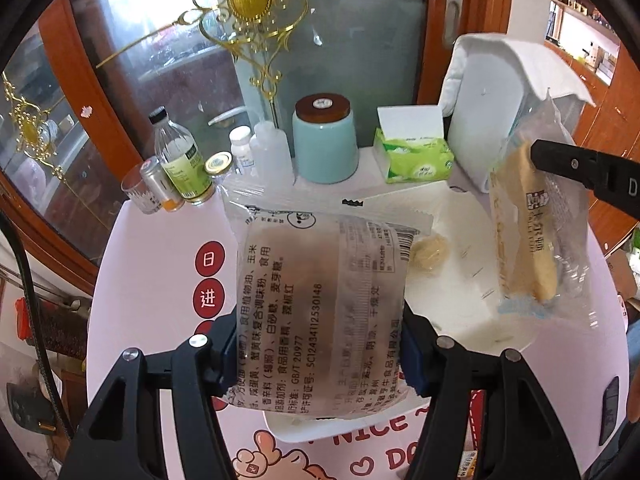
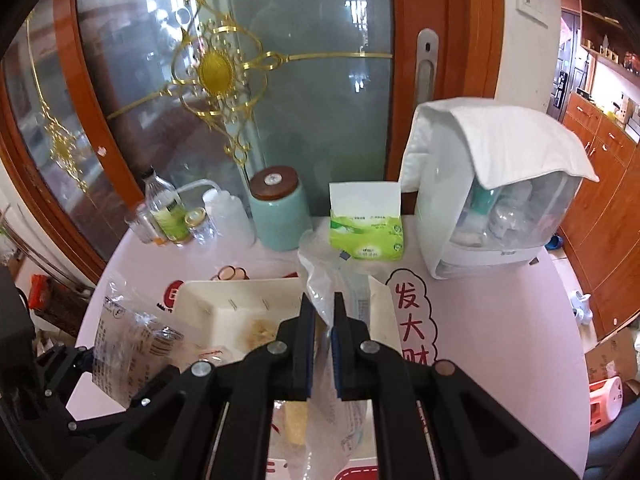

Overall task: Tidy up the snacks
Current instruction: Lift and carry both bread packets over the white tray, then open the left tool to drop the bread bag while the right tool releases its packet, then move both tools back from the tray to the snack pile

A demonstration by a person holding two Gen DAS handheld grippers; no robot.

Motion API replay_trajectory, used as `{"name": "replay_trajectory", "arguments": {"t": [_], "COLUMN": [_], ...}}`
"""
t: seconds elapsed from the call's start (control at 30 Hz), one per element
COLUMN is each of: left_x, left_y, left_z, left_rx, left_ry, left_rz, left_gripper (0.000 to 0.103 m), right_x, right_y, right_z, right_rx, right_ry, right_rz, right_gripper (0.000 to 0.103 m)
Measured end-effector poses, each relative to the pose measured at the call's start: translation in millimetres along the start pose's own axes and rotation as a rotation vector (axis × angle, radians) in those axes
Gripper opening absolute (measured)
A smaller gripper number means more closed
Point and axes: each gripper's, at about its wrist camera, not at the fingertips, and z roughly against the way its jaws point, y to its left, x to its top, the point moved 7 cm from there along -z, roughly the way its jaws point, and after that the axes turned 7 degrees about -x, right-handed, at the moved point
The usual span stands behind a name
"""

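Note:
My left gripper (image 1: 316,354) is shut on a clear snack packet with dark contents and black print (image 1: 320,304), held above a white divided tray (image 1: 452,292); the packet also shows in the right wrist view (image 2: 132,344). My right gripper (image 2: 322,312) is shut on a clear packet with a pale yellow bar inside (image 2: 336,280), held over the tray (image 2: 204,300). That packet hangs at the right of the left wrist view (image 1: 536,232), pinched by the right gripper's fingers (image 1: 560,162). A pale round snack (image 1: 430,252) lies in the tray.
At the table's back stand a teal jar with a wooden lid (image 2: 280,210), a green tissue pack (image 2: 366,236), a white appliance under a cloth (image 2: 496,192), bottles and small jars (image 2: 172,216). A glass door is behind. The pink tablecloth (image 2: 500,340) spreads to the right.

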Motion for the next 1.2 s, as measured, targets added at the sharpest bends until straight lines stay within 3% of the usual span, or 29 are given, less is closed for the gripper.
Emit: {"name": "replay_trajectory", "arguments": {"t": [0.13,0.3,0.37,0.83,1.2], "left_x": [-4,-2,-1,-7,-20], "left_y": [4,3,0,-10,-10], "left_z": [-14,-9,-5,36,105], "left_rx": [-0.011,-0.011,-0.026,-0.010,-0.022], "left_ry": [0.037,0.013,0.005,-0.041,-0.138], "left_rz": [0.029,0.020,0.015,-0.029,-0.032], "left_gripper": [0.083,0.093,0.093,0.093,0.093], "right_x": [-5,-7,-5,-21,-41], "right_y": [1,2,3,13,12], "right_z": [-17,-20,-18,6,62], "right_rx": [0.003,0.004,0.000,0.040,0.042], "right_ry": [0.054,0.036,0.018,0.035,0.024], "right_rz": [-0.014,-0.027,-0.027,0.010,0.011], "right_gripper": [0.014,0.043,0.048,0.049,0.049]}}
